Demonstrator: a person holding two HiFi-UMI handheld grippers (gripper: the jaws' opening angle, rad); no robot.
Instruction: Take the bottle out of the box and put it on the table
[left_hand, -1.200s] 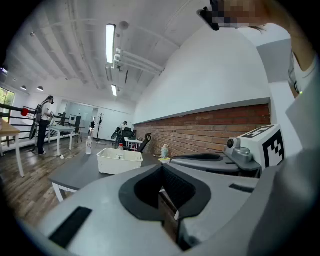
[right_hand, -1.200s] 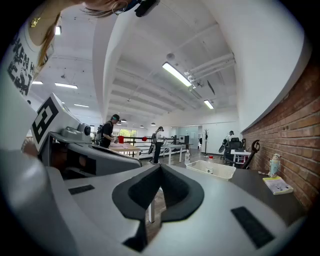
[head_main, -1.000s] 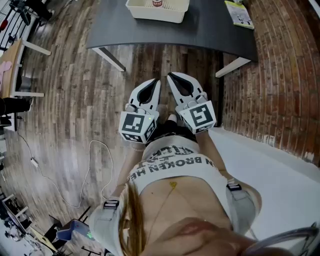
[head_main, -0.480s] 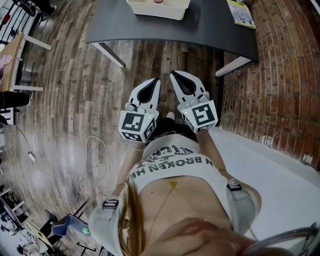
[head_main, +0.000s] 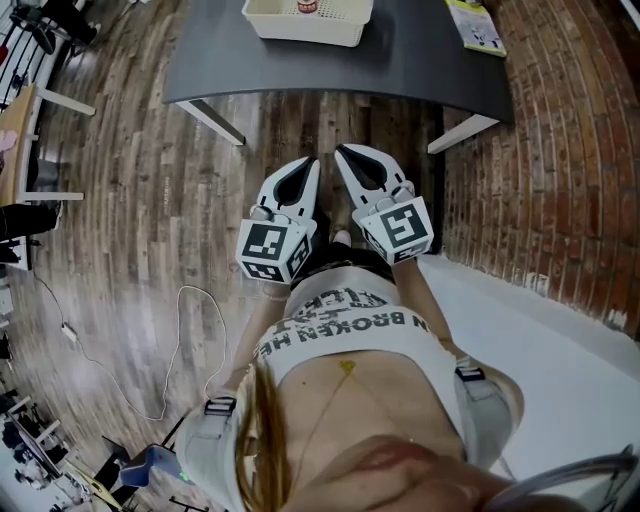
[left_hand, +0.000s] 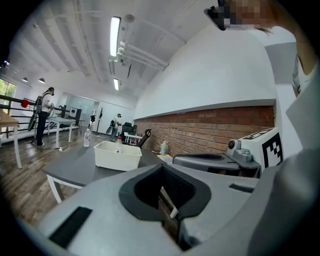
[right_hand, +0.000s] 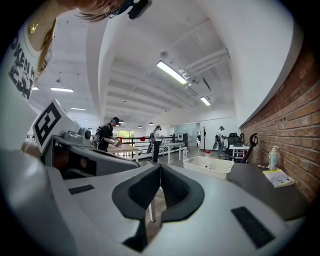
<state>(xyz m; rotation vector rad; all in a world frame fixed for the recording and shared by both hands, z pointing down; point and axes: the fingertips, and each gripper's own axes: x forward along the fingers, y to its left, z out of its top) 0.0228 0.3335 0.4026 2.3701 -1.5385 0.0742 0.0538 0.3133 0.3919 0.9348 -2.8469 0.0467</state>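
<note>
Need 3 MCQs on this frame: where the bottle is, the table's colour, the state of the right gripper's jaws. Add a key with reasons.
1. Where is the bottle?
A. on the floor
B. in the white box
C. on a chair

2. What colour is the top of the table?
A. dark grey
B. red
C. white

3. How do the jaws of the right gripper stand?
A. wide apart
B. shut on the bottle
C. shut, nothing between them

Key:
1 B: the head view shows the bottle inside the white box on the table.
2 A: the bare top beside the box is dark grey.
3 C: the right gripper view shows the jaws meeting at their tips, holding nothing.
</note>
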